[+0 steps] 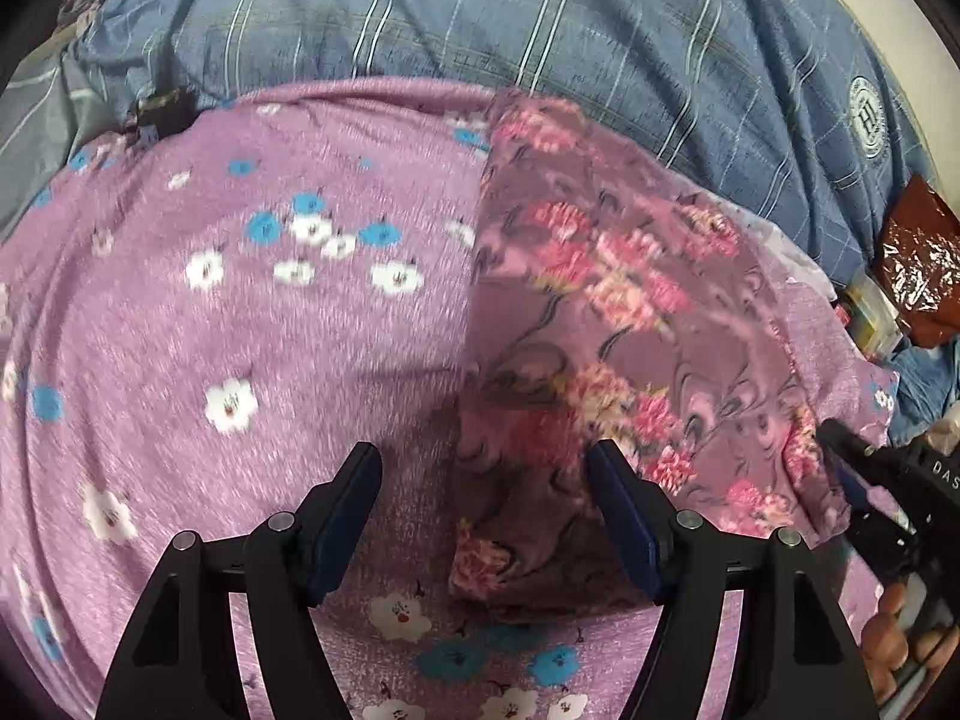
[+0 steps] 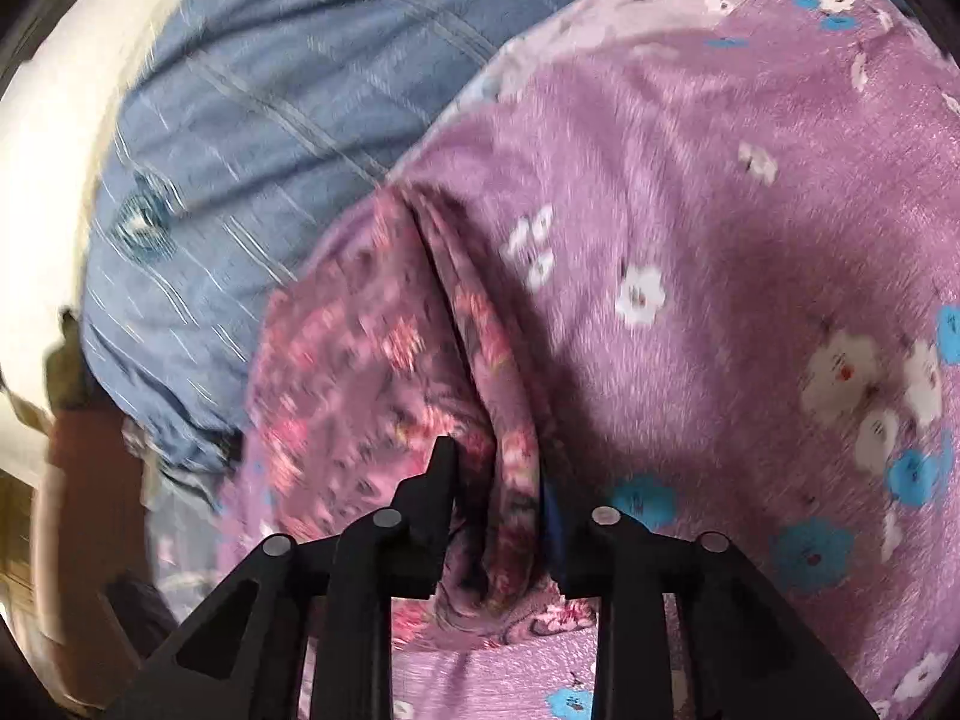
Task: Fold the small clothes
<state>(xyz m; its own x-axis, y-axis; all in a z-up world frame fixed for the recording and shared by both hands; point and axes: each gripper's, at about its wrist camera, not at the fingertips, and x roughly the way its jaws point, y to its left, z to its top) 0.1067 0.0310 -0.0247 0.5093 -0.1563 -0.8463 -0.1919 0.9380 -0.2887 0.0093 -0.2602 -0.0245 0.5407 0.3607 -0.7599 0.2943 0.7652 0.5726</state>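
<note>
A small mauve garment with pink flowers (image 1: 624, 324) lies on a purple sheet with white and blue flowers (image 1: 252, 312), folded into a long strip. My left gripper (image 1: 483, 480) is open and empty above the sheet, its right finger over the garment's near left corner. My right gripper (image 2: 501, 492) is shut on a bunched edge of the garment (image 2: 372, 372). In the left wrist view the right gripper (image 1: 840, 456) holds the garment's right edge.
A blue plaid quilt (image 1: 540, 18) lies behind the sheet and also shows in the right wrist view (image 2: 252, 120). A brown foil packet (image 1: 918, 252) and small clutter sit at the right. A white surface (image 2: 54, 120) borders the quilt.
</note>
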